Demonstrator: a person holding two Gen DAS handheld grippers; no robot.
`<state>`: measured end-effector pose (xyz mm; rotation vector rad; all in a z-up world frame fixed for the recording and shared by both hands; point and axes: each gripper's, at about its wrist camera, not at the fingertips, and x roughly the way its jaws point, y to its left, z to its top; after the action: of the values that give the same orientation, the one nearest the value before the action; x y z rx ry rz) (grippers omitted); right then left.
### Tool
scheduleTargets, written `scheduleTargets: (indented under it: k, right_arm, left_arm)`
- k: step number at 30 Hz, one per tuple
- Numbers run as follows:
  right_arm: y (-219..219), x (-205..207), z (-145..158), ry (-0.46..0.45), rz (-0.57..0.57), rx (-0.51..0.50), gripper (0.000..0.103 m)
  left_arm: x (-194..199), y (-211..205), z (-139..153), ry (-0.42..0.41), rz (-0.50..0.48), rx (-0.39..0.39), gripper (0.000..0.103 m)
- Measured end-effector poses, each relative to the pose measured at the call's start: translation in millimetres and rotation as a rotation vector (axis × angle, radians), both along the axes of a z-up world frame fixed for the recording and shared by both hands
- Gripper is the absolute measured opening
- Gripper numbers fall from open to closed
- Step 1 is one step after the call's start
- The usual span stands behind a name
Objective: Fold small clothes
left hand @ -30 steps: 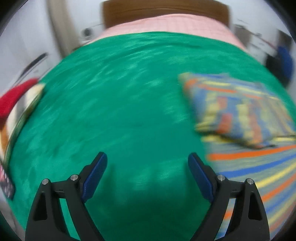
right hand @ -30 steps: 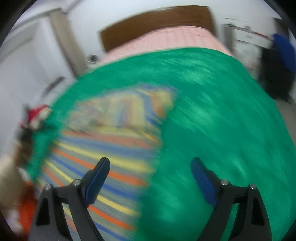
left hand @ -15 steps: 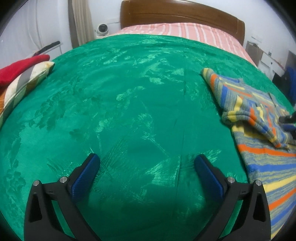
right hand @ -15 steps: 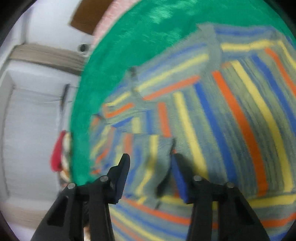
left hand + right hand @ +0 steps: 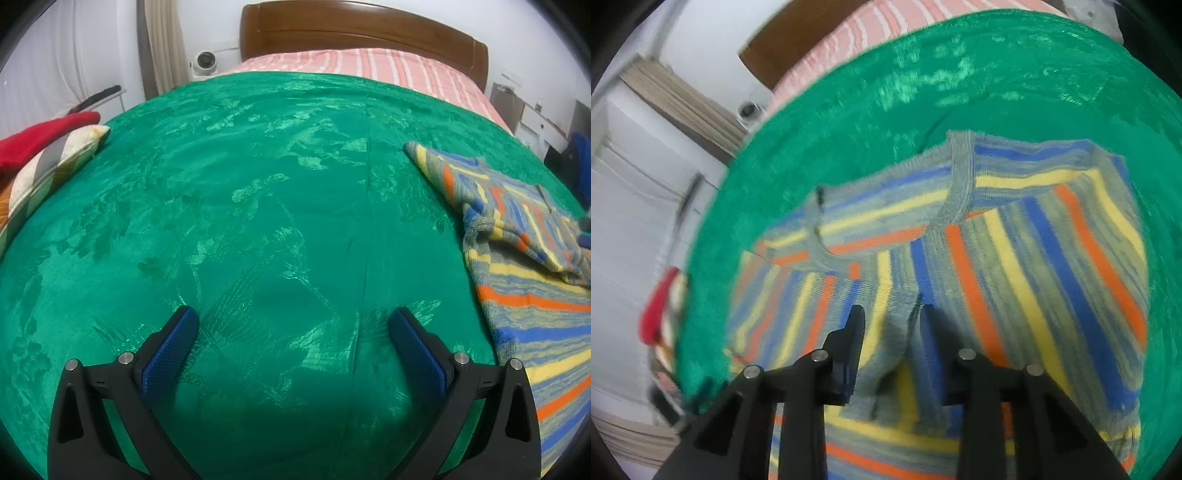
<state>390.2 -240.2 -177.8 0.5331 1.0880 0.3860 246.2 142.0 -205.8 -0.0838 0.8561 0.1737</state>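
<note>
Now the striped sweater's (image 5: 1015,258) fold sits between the right hand-held gripper's (image 5: 890,325) fingers.

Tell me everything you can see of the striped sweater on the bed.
The striped sweater is a small knit with grey ribbing and blue, yellow and orange stripes. It lies spread on the green bedspread, its grey-trimmed neckline toward the headboard, and one sleeve is folded across the body. In the left wrist view it lies off to the right, clear of the wide-open left claw. The right claw is pinching a raised fold of the knit; after closing, its jaws have just opened slightly.
</note>
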Motion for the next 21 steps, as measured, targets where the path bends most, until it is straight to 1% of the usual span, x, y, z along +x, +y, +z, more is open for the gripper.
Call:
scheduleTargets:
  k: [3, 4, 5, 7, 8, 9, 10, 12, 13, 15, 18, 19, 20, 21]
  right_arm:
    - [-15, -25, 2, 0.055, -0.028, 0.153, 0.033]
    - [-17, -32, 3, 0.058, -0.036, 0.204, 0.033]
    - [-12, -38, 7, 0.044, -0.02, 0.238, 0.033]
    - [5, -36, 8, 0.03, 0.049, 0.246, 0.033]
    - [16, -33, 4, 0.061, 0.081, 0.189, 0.032]
    - [19, -33, 0, 0.092, 0.068, 0.127, 0.03]
    - [17, -36, -5, 0.12, 0.021, 0.099, 0.03]
    - [10, -41, -18, 0.176, -0.062, 0.155, 0.03]
    - [8, -42, -22, 0.188, -0.083, 0.179, 0.03]
    - [5, -43, -28, 0.202, -0.1, 0.232, 0.03]
    - [7, -38, -37, 0.222, -0.104, 0.241, 0.03]
    - [9, -35, -41, 0.232, -0.092, 0.229, 0.027]
    - [12, -32, -44, 0.24, -0.08, 0.21, 0.012]
    - [13, -31, -45, 0.239, -0.077, 0.195, 0.001]
  left_arm:
    - [0, 0, 0, -0.002, 0.0, 0.001, 0.103]
    - [0, 0, 0, -0.002, 0.001, 0.001, 0.103]
    - [0, 0, 0, -0.002, 0.001, 0.001, 0.103]
    - [1, -1, 0, -0.001, 0.002, 0.002, 0.103]
    - [0, 0, 0, -0.002, 0.002, 0.002, 0.103]
    - [1, 0, 0, -0.001, 0.003, 0.003, 0.103]
    - [1, 0, 0, -0.001, 0.003, 0.005, 0.103]
    - [1, -1, 0, -0.002, 0.003, 0.004, 0.103]
    - [1, -1, 0, -0.002, 0.003, 0.004, 0.103]
    - [1, -1, 0, -0.002, 0.003, 0.003, 0.103]
    - [1, -2, 0, -0.002, 0.004, 0.003, 0.103]
    - [1, -1, 0, -0.002, 0.004, 0.003, 0.103]
    - [2, -2, 0, -0.002, 0.004, 0.003, 0.103]
    - [1, -2, 0, -0.002, 0.004, 0.003, 0.103]
